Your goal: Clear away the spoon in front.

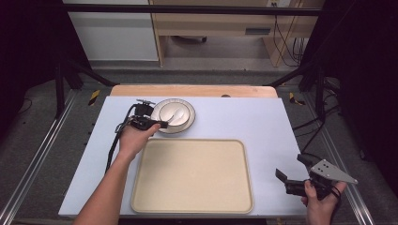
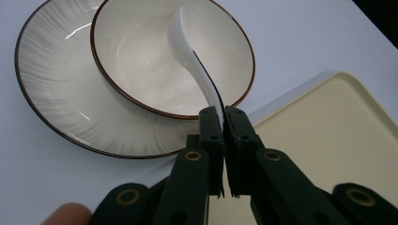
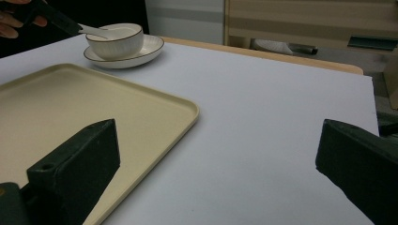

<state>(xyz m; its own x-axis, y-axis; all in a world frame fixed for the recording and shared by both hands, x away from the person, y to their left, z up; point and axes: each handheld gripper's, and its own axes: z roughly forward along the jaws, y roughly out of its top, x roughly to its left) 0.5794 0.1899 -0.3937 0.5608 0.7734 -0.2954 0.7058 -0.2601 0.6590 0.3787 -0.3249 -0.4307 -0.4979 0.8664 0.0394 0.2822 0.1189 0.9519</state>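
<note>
Porcelain, by the look of it: the white soup spoon (image 2: 195, 65) is glossy, thin and stiff, so I judge it light, slippery and liable to chip if knocked. Its bowl end lies inside the ribbed bowl (image 2: 136, 61), which sits on a matching plate (image 2: 51, 98) with a dark rim, near the far left of the white table (image 1: 244, 117). The left gripper (image 2: 223, 111) has its 2 jaws pinched on the tip of the spoon's handle, a fair place to take hold, though so narrow a glazed edge may twist or slide. The right gripper (image 3: 216, 164) hangs with its jaws spread wide over the table, beside the empty cream tray (image 1: 192, 176), holding nothing.
</note>
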